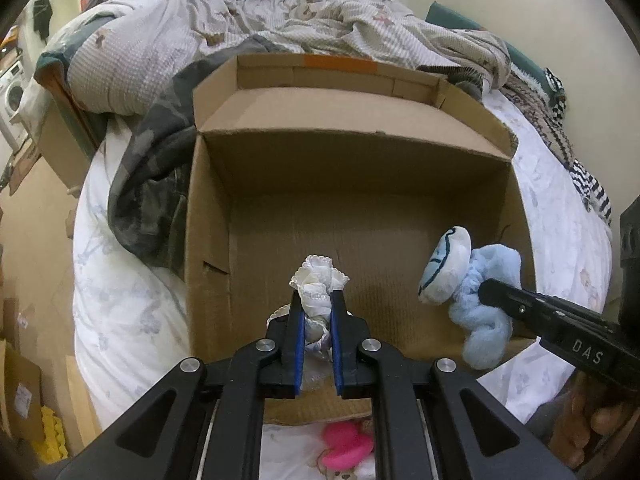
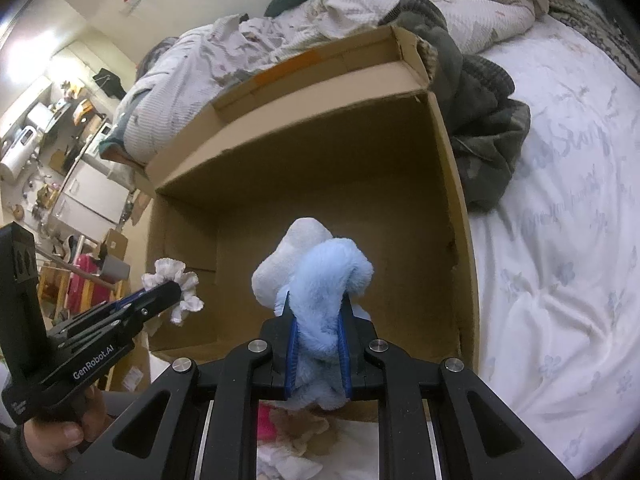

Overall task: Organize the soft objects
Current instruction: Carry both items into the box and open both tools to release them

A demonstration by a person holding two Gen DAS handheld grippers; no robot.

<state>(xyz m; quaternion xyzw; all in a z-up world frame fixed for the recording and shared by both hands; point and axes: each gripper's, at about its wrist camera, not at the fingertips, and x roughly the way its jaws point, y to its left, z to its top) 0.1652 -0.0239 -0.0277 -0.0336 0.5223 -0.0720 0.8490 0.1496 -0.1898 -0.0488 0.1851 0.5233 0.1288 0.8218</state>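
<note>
**Two claws holding soft things over an open box**

The left claw [image 1: 317, 300] is clenching a white frilly cloth [image 1: 318, 286], its blue pads [image 1: 300, 336] pressing in on both sides of the bunched fabric, with a ruffled edge sticking out past the fingertips. It is hanging over the near part of an open cardboard box [image 1: 208, 208], which is sitting on a bed [image 1: 120, 304] covered in a white flowered sheet. The inside of the box is showing only bare cardboard floor.

The right claw [image 2: 318, 300] is gripping a light blue plush toy [image 2: 328, 276], squeezing the fluffy blue body between its pads, while a white rounded part of the toy is bulging out above the fingertips. In the left wrist view the same toy [image 1: 468, 280] is dangling at the right side of the box, above its floor near the right wall, and the white part is showing dark stitched lines.

In the right wrist view a person's hand [image 2: 52, 436] is wrapping around the handle of the left claw at the lower left.

A dark camouflage garment [image 1: 148, 196] is lying crumpled against the box's left wall, and a rumpled patterned quilt [image 1: 160, 40] is heaped behind the box. Just in front of the box, a pink soft thing [image 1: 346, 446] is lying on the sheet between the left claw's arms.
</note>
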